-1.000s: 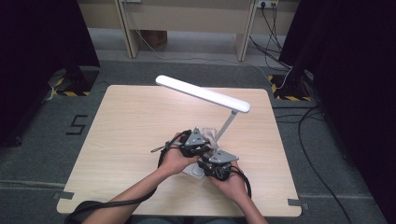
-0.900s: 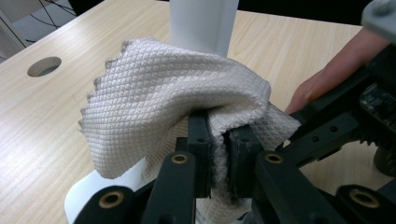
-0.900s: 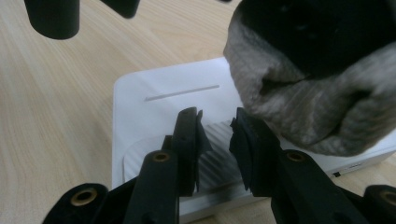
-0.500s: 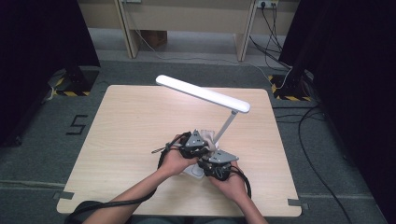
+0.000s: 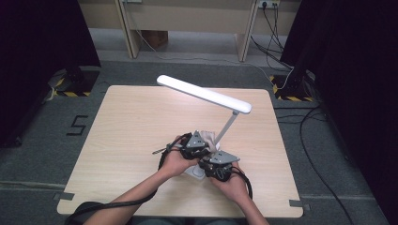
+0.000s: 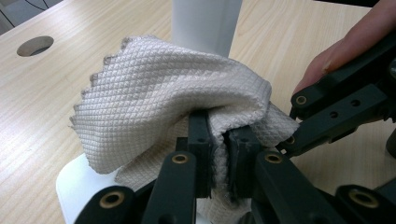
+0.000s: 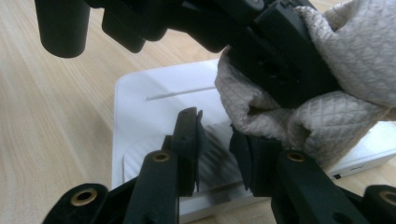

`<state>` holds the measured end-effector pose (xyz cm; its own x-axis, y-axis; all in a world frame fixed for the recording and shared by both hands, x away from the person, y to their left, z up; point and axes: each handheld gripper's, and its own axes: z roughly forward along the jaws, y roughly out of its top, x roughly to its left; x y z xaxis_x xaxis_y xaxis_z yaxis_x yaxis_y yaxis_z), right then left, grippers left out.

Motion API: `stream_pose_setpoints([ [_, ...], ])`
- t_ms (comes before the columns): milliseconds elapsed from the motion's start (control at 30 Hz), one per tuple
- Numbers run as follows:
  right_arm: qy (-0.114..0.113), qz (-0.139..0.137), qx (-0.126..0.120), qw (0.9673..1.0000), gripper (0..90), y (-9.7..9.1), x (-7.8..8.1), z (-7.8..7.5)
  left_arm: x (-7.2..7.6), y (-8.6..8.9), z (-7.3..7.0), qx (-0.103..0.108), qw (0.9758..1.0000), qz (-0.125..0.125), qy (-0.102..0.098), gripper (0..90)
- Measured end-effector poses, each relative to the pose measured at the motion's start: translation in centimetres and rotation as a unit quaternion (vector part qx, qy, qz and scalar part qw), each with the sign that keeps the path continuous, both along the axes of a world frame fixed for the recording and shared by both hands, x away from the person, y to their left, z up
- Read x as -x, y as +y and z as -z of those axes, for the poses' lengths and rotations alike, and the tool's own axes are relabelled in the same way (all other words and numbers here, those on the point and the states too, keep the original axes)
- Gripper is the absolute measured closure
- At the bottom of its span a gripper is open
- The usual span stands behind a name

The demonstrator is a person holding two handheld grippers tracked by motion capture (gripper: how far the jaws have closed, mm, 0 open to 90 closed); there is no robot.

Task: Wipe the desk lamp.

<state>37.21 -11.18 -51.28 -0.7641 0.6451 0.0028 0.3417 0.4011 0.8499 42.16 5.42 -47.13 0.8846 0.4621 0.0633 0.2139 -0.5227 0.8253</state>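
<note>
Grippers: 2 [image 6: 217,154] [image 7: 215,154]; 1 cloth [image 6: 154,98]; 1 lamp [image 5: 204,93].

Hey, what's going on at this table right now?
A person at a wooden table is working on the base of a white desk lamp with a hand-held tool in each hand. The left tool is shut on a waffle-weave cloth bunched against the lamp's post. The right tool sits low over the base, its jaws slightly apart with nothing between them.
</note>
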Motion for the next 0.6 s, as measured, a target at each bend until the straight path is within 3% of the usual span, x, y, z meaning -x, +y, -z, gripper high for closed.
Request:
stream_pose_setpoints([
  [67,0.000,0.001,0.000,1.0000,70.5,0.0,0.0,0.0,0.0,0.1,-0.1,-0.001,1.0000,0.000,0.002,82.2],
  [167,0.004,0.000,-0.006,1.0000,62.7,0.2,0.0,0.0,0.2,0.4,-0.4,0.004,1.0000,-0.004,0.006,82.6],
  [333,0.010,-0.006,0.002,0.9999,54.2,0.5,0.2,-0.2,0.5,1.9,-1.2,0.011,0.9999,-0.012,-0.004,82.9],
  [533,-0.004,-0.015,0.010,0.9998,50.4,0.5,0.8,-1.6,1.5,5.0,-2.9,0.013,0.9995,-0.018,-0.021,83.1],
  [600,-0.015,-0.021,0.027,0.9993,47.8,0.2,1.2,-2.5,1.8,6.3,-3.4,0.013,0.9995,-0.018,-0.023,83.1],
])
